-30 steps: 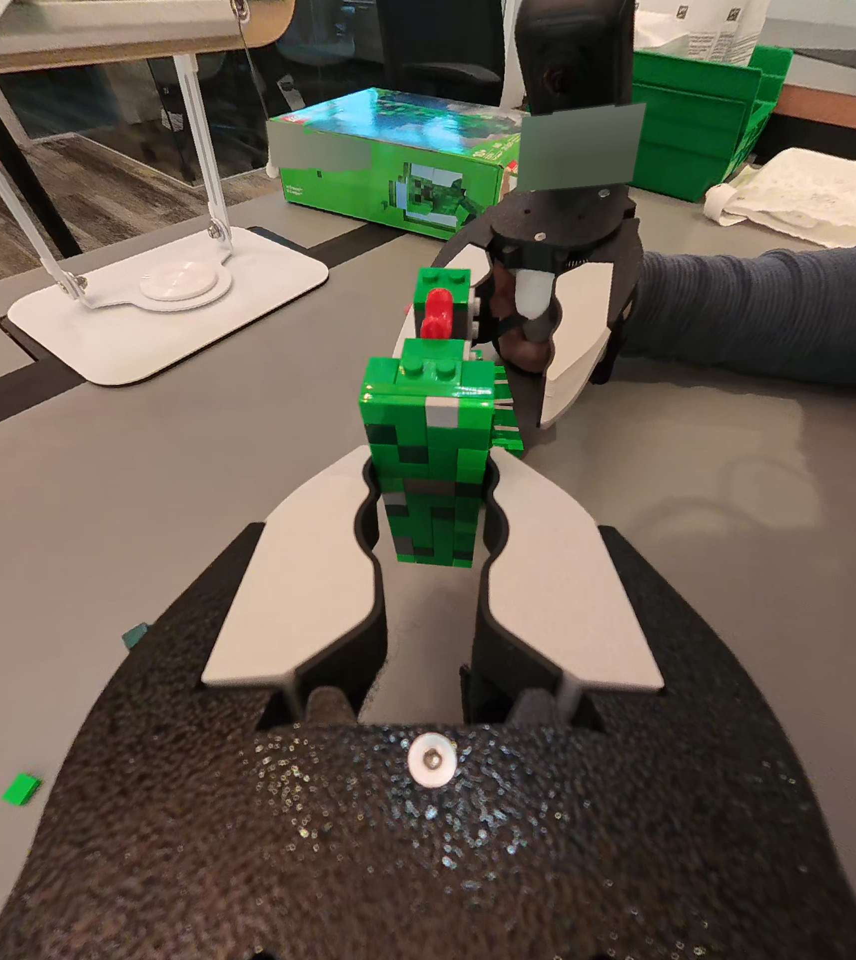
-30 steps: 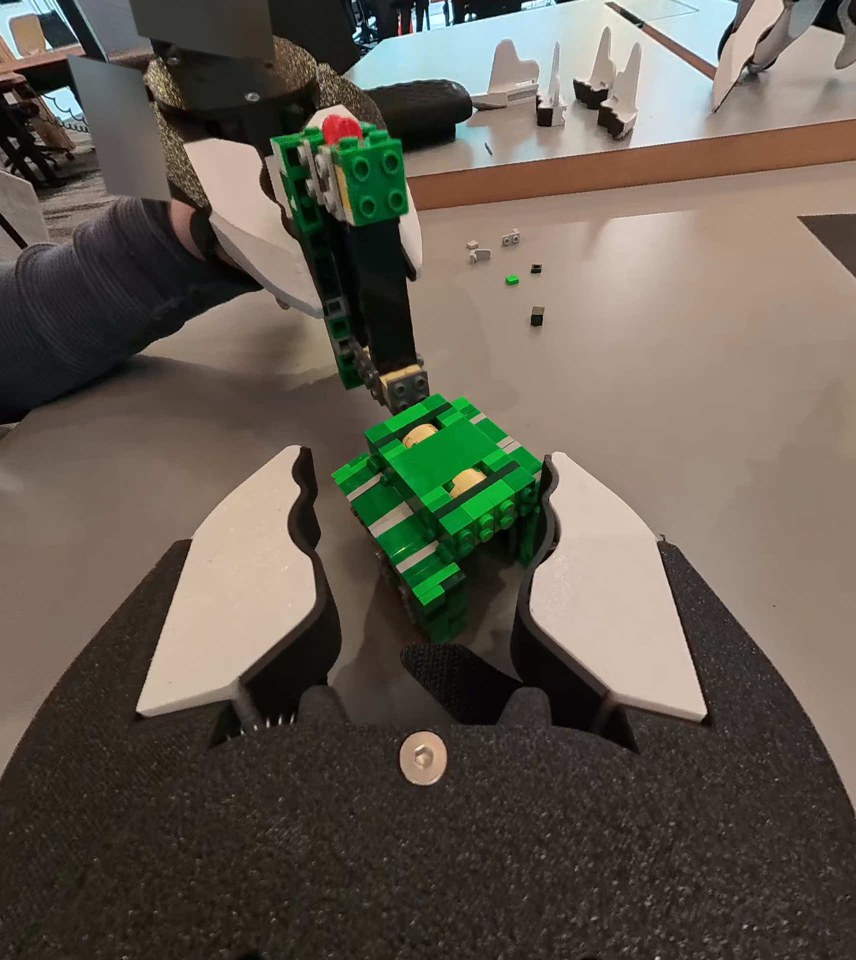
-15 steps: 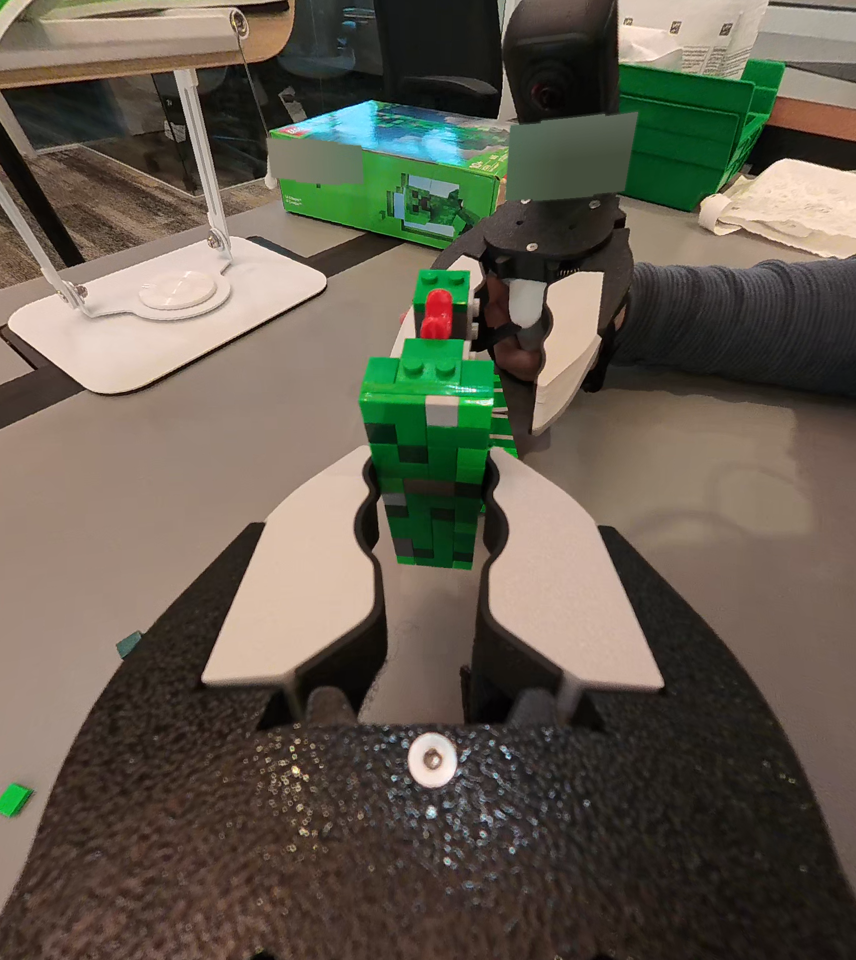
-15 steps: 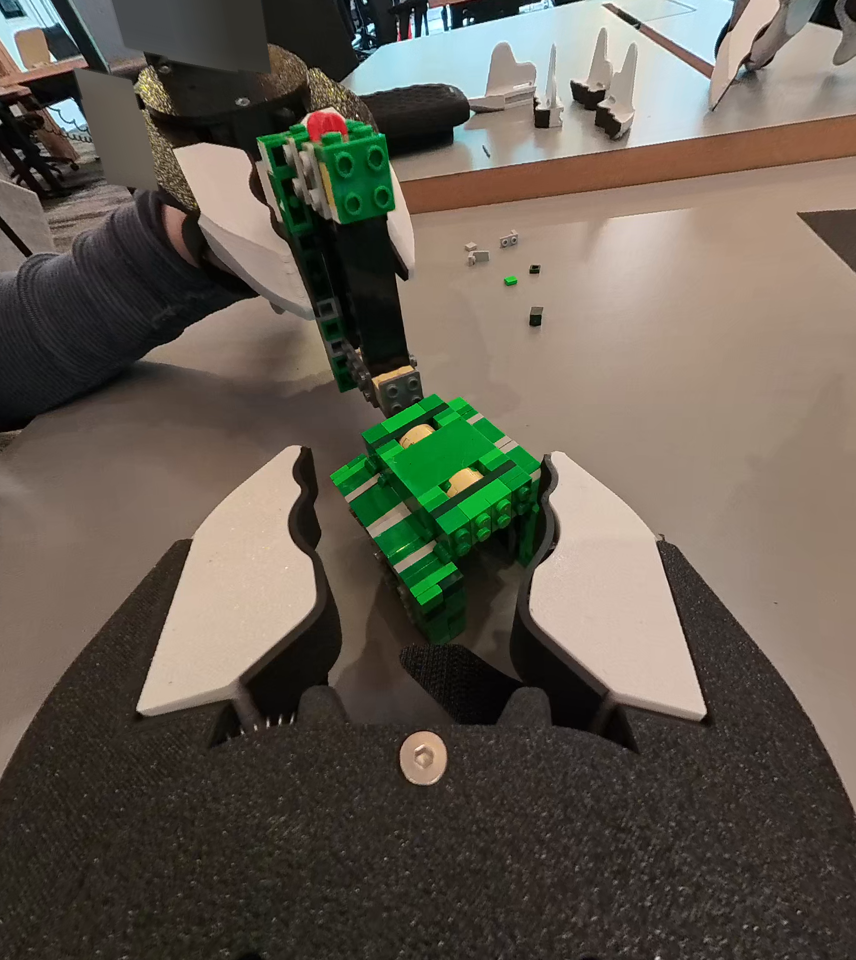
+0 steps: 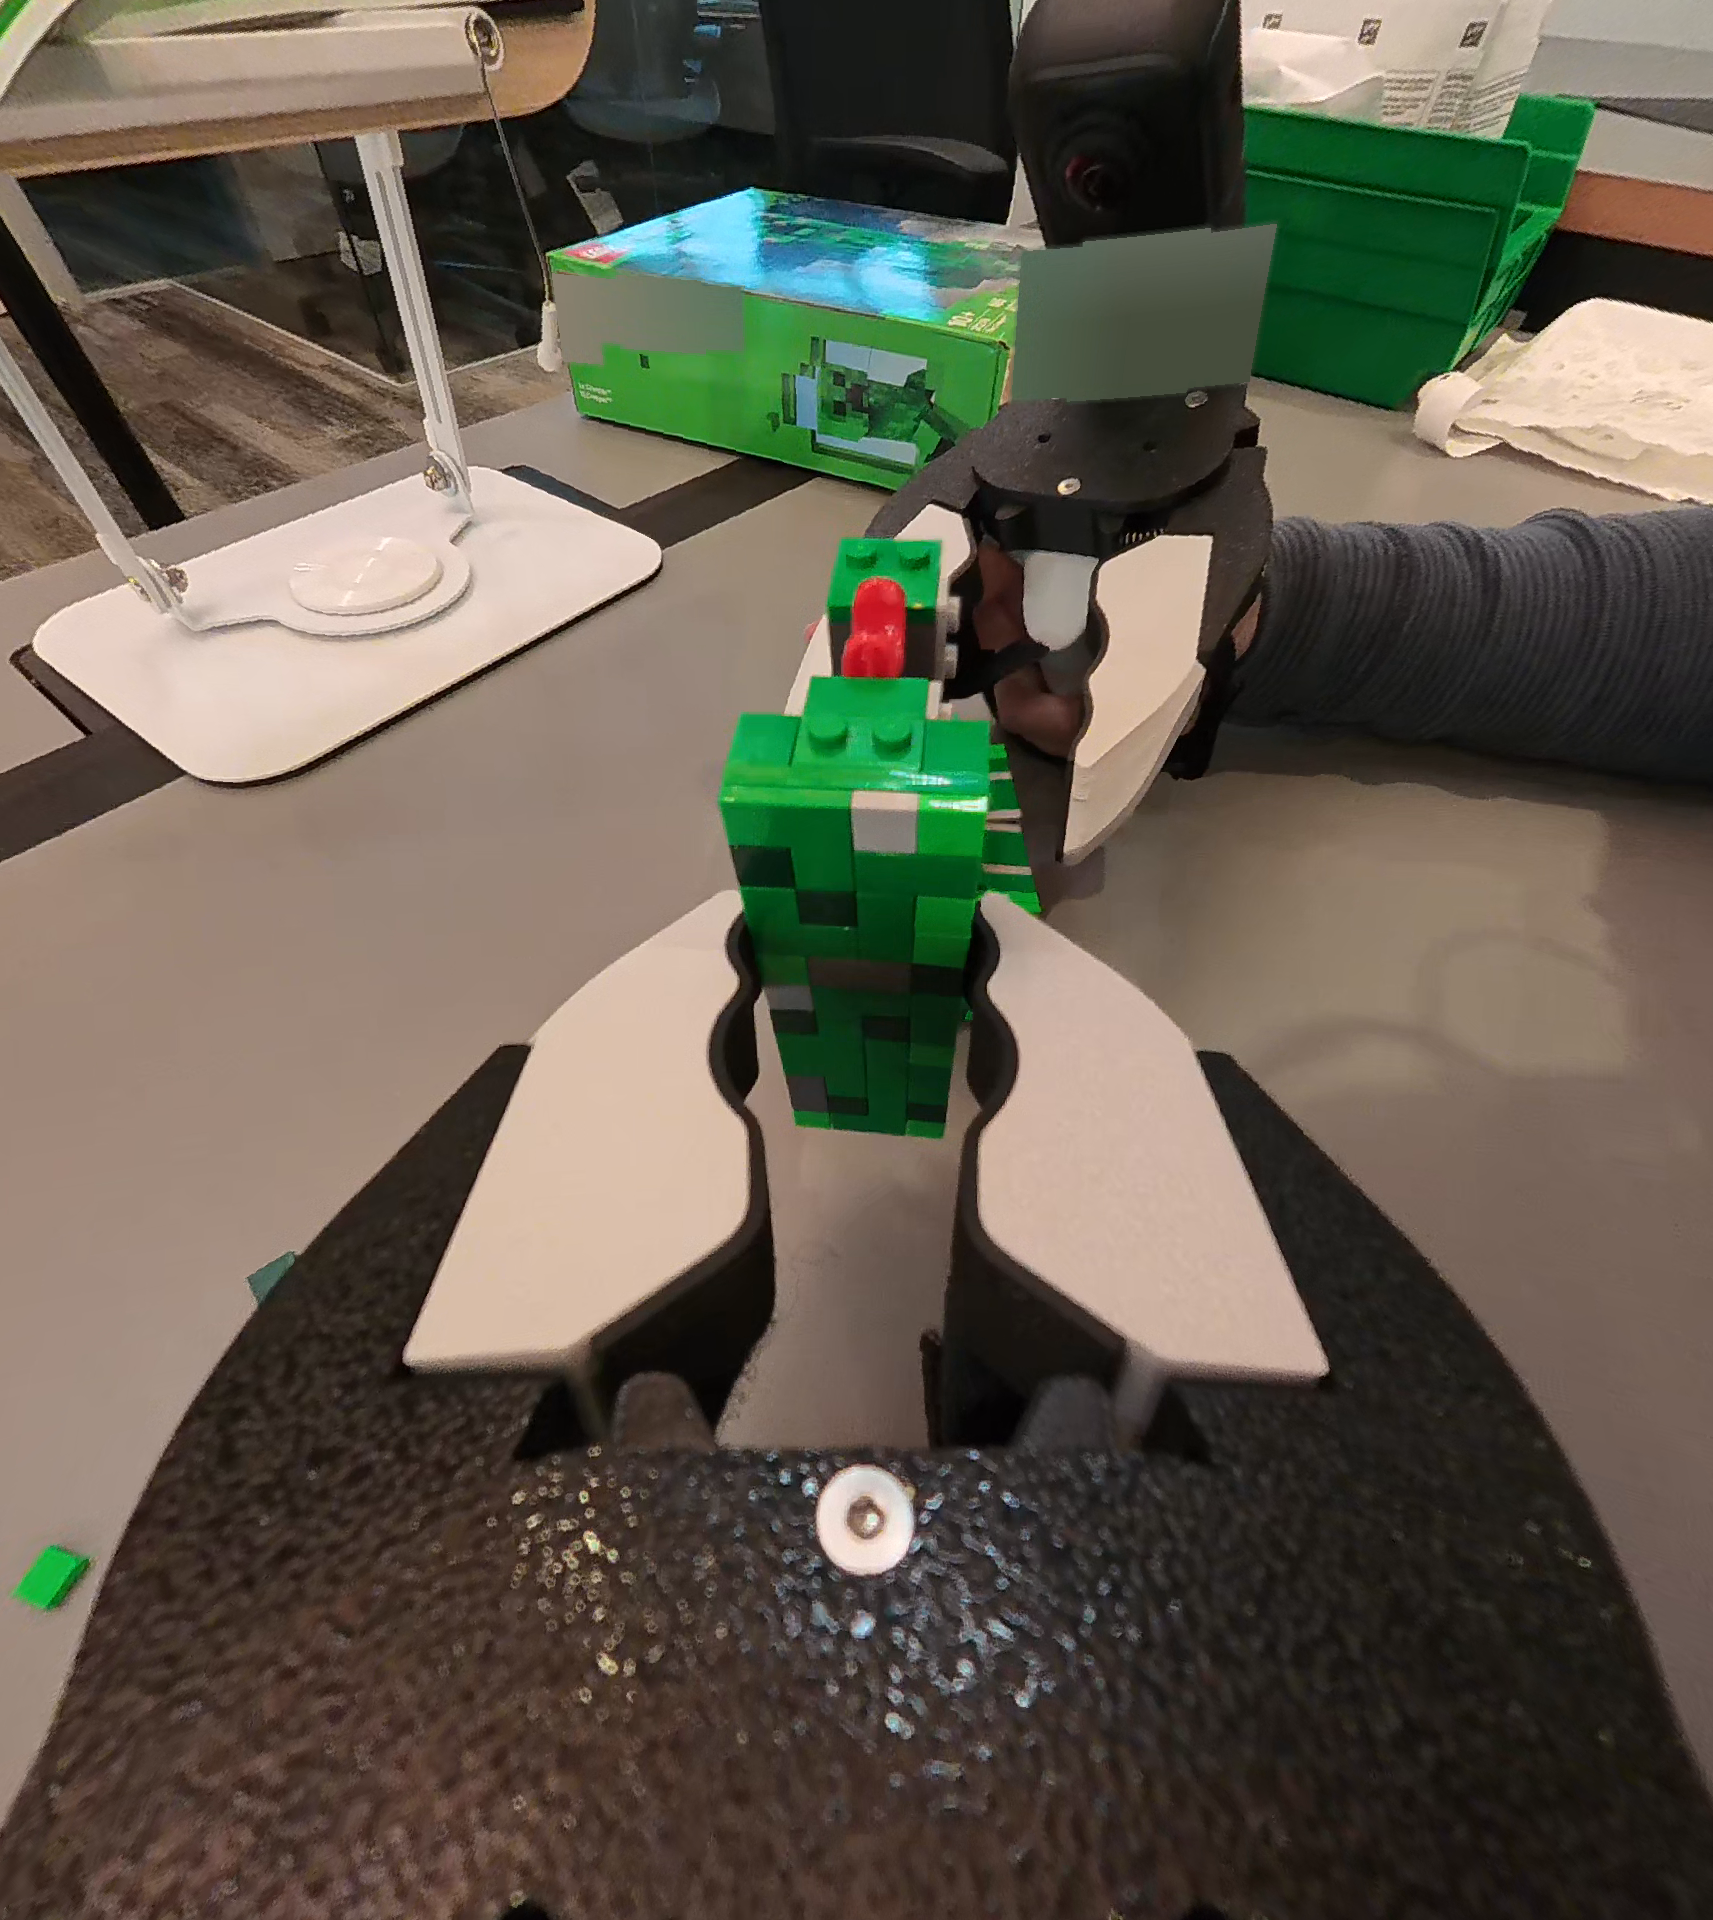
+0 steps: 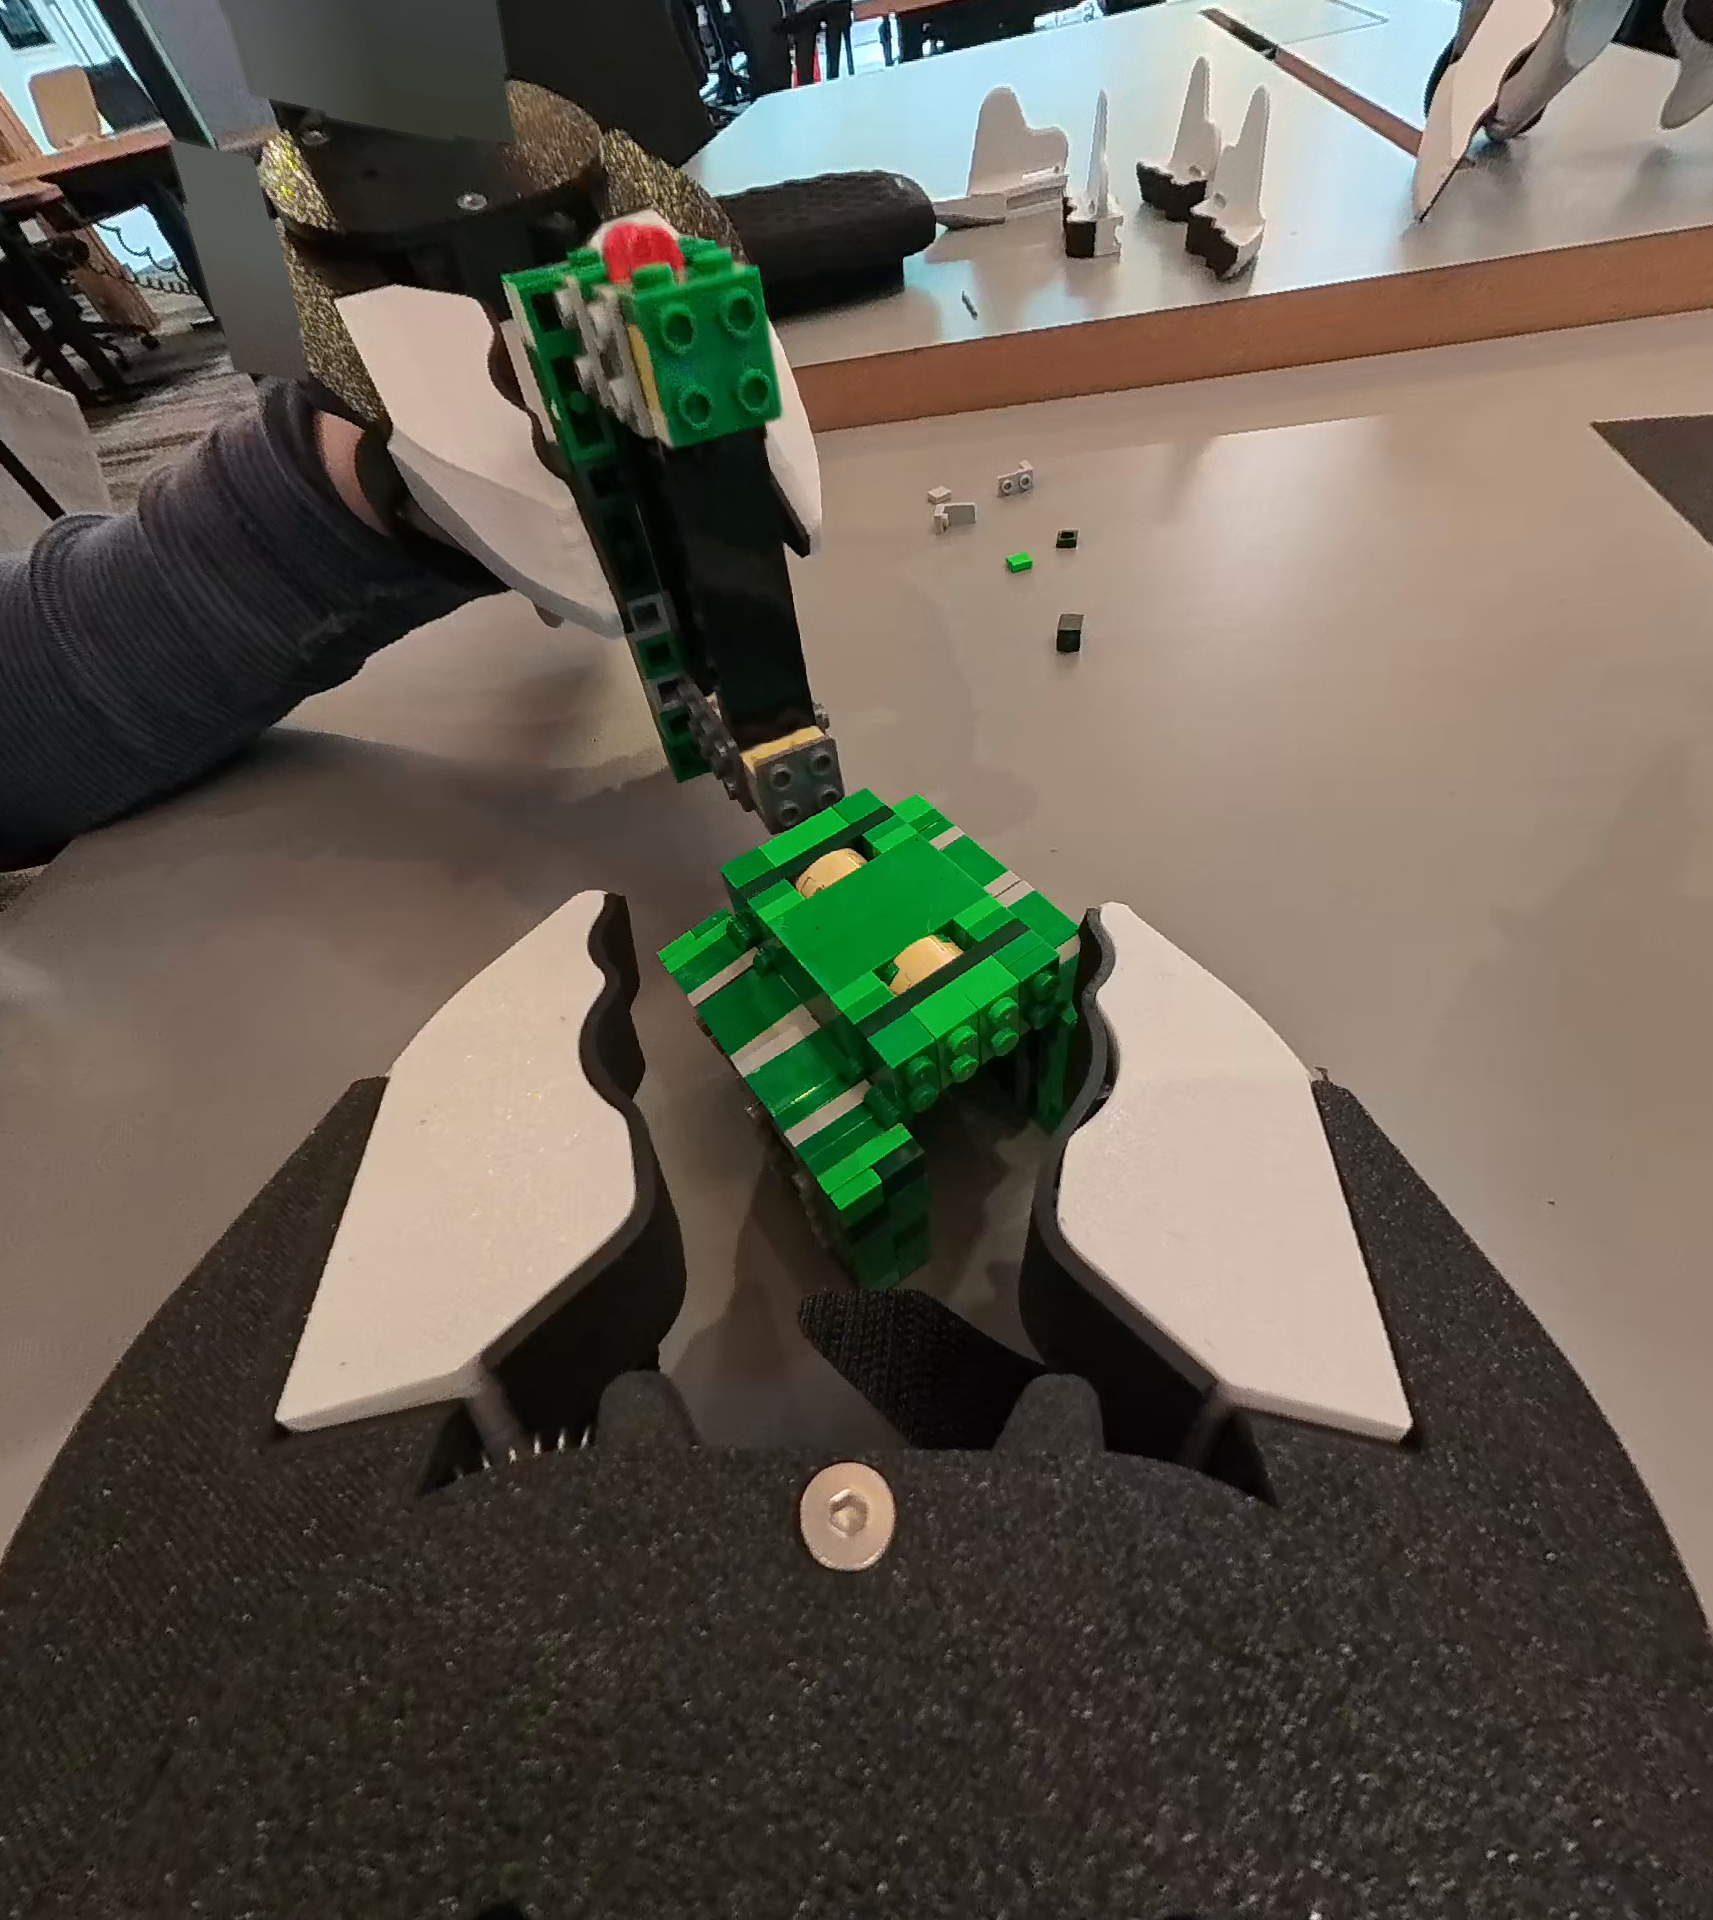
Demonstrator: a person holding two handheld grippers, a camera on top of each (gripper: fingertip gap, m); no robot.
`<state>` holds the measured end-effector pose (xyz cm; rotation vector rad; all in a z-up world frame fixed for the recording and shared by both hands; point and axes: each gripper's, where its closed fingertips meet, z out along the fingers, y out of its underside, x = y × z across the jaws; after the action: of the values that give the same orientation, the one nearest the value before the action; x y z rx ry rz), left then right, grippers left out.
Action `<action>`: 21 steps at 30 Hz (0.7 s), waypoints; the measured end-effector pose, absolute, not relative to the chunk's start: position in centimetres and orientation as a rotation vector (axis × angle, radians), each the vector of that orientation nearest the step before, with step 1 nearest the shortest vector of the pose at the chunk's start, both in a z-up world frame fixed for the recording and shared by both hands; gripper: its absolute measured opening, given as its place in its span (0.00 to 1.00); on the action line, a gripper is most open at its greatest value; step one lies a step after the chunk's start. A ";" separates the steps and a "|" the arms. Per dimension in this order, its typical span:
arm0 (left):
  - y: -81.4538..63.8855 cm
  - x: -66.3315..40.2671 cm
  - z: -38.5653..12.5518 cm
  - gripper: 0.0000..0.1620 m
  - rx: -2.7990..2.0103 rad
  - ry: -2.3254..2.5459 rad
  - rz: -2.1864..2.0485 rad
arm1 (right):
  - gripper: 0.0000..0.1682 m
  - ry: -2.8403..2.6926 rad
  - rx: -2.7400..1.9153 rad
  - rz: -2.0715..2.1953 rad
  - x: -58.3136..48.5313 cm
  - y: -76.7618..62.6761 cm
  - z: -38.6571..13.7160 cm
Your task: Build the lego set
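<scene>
Green bricks form a tall tower clamped between the left tongs, its lower end just above a squat green base on the grey counter. The right tongs straddle that base, spread, one finger touching it.

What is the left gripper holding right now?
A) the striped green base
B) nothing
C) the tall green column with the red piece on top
C: the left gripper clamps the tall green column, red piece on top; the striped green base sits below its lower end.
</scene>
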<state>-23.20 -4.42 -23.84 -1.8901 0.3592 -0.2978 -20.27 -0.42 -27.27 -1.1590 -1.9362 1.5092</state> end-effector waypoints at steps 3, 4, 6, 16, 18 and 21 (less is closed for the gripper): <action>-4.4 -23.4 -24.2 0.23 -1.922 0.358 -0.272 | 0.48 -1.935 -1.160 1.510 -20.3 -0.4 -27.3; -4.4 -23.4 -24.4 0.23 -1.931 0.363 -0.263 | 0.48 -1.935 -1.160 1.510 -20.3 -0.4 -27.3; -4.4 -23.2 -24.5 0.23 -1.933 0.369 -0.269 | 0.48 -1.935 -1.161 1.510 -20.3 -0.4 -27.3; -4.3 -23.0 -24.4 0.23 -1.927 0.373 -0.277 | 0.48 -1.933 -1.165 1.512 -20.3 -0.4 -27.3; -4.3 -23.0 -24.4 0.23 -1.926 0.373 -0.277 | 0.47 -1.933 -1.166 1.514 -20.3 -0.3 -27.3; -4.3 -23.0 -24.4 0.23 -1.925 0.375 -0.274 | 0.47 -1.933 -1.166 1.513 -20.3 -0.3 -27.3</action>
<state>-23.02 -4.27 -24.44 -1.9252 0.3745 -0.2743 -20.31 -0.34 -27.27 -1.1659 -1.9325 1.5129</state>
